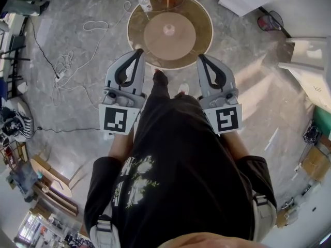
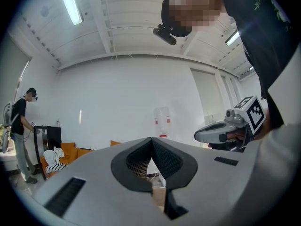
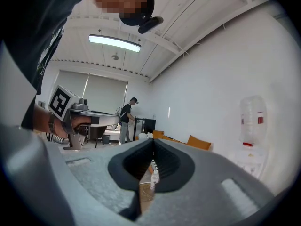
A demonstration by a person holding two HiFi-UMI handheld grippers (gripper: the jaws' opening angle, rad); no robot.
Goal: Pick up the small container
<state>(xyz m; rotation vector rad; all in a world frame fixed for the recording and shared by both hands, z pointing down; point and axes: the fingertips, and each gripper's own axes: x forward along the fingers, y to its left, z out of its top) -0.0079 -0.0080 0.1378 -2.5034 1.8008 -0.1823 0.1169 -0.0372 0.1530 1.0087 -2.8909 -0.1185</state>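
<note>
While the left claw (image 1: 138, 53) and right claw (image 1: 201, 58) are both closed and empty at mid-frame, the small container (image 1: 145, 3) stands at the upper-left edge of the round table (image 1: 204, 40), well apart from both.

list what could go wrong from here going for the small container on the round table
1. Both the left hand-held gripper and the right hand-held gripper are shut; reaching in without opening would likely knock the small container over.
2. It stands by the far rim of the round table, so a nudge may push it off.
3. Loose cables lie on the floor left of the table, a possible trip hazard.
</note>
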